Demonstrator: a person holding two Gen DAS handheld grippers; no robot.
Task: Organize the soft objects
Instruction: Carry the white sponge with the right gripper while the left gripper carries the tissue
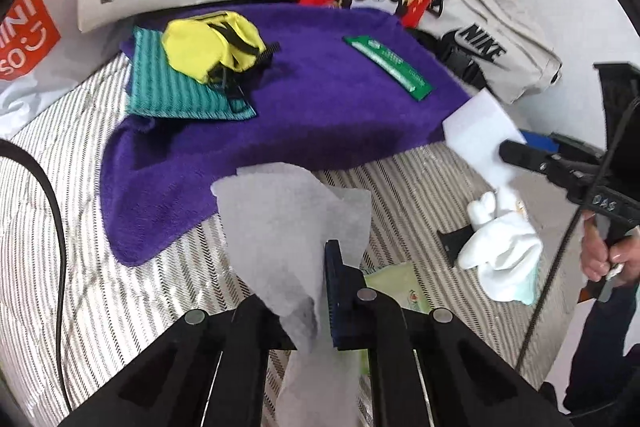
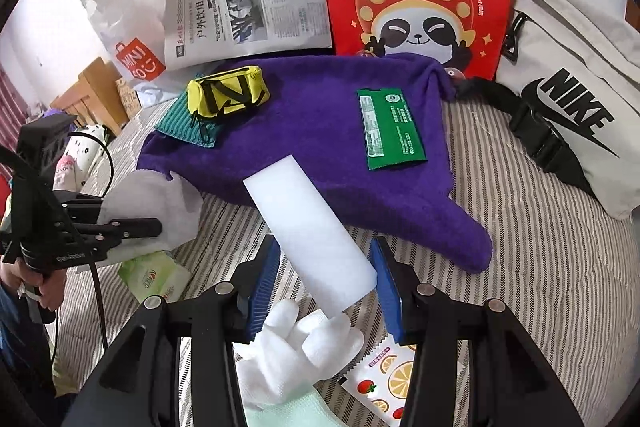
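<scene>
Left gripper jaws shut on a thin white wipe, lifted over the striped bed, near edge of purple towel. Right gripper jaws part open, clamping a white foam block. Yellow pouch, zipped shut, and green packet lie on towel. Nike bag far right, contents hidden.

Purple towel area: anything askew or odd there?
The purple towel lies rumpled, one corner trailing onto the striped bedding. The yellow pouch sits half on a teal cloth, overhanging it.
</scene>
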